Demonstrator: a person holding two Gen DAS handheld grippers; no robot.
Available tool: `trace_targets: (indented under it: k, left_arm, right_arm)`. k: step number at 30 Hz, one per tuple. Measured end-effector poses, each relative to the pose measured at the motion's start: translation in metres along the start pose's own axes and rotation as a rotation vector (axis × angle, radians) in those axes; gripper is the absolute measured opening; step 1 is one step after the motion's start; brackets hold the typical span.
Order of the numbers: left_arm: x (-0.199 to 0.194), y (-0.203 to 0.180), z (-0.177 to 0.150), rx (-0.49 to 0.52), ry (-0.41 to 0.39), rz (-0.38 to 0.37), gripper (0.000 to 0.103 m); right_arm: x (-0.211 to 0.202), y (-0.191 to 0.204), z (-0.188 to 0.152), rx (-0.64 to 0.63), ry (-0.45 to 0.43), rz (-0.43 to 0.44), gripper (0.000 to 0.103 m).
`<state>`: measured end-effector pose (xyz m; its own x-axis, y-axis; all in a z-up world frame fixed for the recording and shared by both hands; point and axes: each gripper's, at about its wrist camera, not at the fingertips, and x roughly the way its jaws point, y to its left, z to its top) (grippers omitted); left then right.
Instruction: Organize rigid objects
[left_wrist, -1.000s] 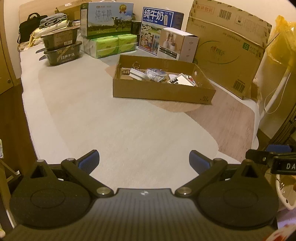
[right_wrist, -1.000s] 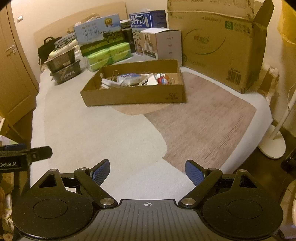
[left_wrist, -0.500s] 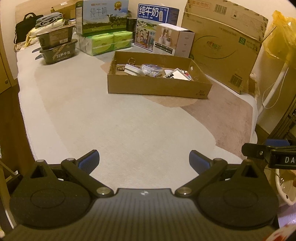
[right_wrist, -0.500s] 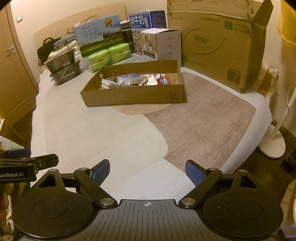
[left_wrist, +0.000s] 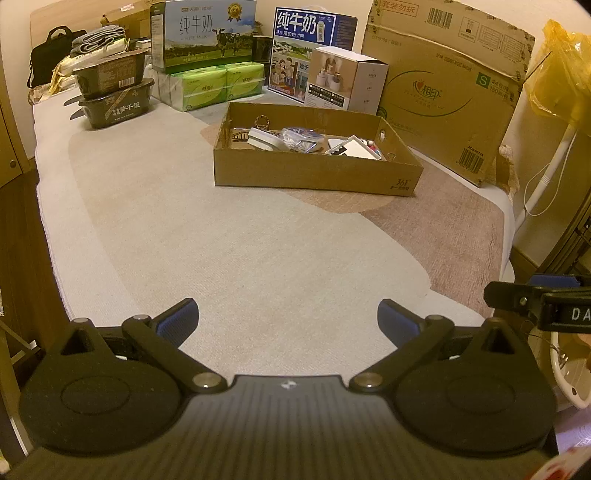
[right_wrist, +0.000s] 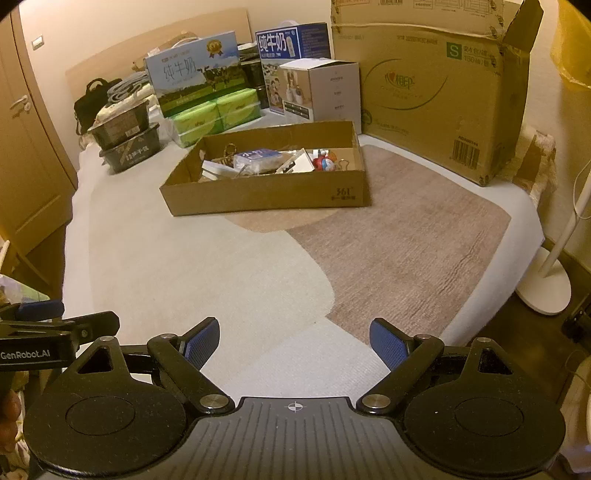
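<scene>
Cardboard tray (left_wrist: 317, 171), shallow and open-topped, lying on a bed cover (left_wrist: 236, 258) patterned in pale grey and brown; the tray straddles the boundary between the two tones. Inside it, loosely heaped: a white flat box (right_wrist: 299, 162), a clear packet with blue print (right_wrist: 256, 157), a small red-and-white figure (right_wrist: 325, 164), a metal binder clip (right_wrist: 345, 162) and a ring of keys or similar metalwork (left_wrist: 261, 120) (too small to tell which).

Left gripper (left_wrist: 288, 319): blue-padded fingers (left_wrist: 177, 321) spread wide, nothing between them, poised above the near edge of the bed cover and well apart from the tray. Right gripper (right_wrist: 293, 339): likewise spread, empty, over the near edge of the cover. Each tool appears at the margin of the other's view, so the two are side by side.

Behind the tray, along the wall: a large cardboard carton (left_wrist: 443, 92) at right; a small white product box (left_wrist: 347, 83) just beside it; two milk cartons with printed panels, one blue (left_wrist: 306, 51) and one green-and-white (left_wrist: 203, 37), the latter resting on green tissue packs (left_wrist: 214, 88); two dark food trays (left_wrist: 114, 94) stacked at left; a black bag (left_wrist: 48, 64) farthest left. White stand base (right_wrist: 546, 280) on the floor to the right of the bed.
</scene>
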<state>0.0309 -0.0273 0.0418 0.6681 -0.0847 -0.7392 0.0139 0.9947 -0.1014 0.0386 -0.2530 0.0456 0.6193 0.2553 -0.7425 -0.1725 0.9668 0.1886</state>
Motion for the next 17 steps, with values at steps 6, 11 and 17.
trace_targets:
  k: [6,11,17]
  left_arm:
    - [0.0002,0.0007,-0.0004,0.002,-0.003,0.002,0.103]
    - [0.0000,0.0014,-0.0005,0.004,0.000,0.003,0.103]
    - [-0.0035,0.0043,-0.0007,-0.011,-0.020,0.008,0.103]
  right_arm:
    - [-0.0001,0.0006,0.0000,0.002,0.000,0.003,0.088]
    - [-0.0006,0.0012,-0.0001,0.004,-0.001,0.007,0.088]
    - [-0.0008,0.0013,-0.0001,0.003,-0.004,0.005,0.088]
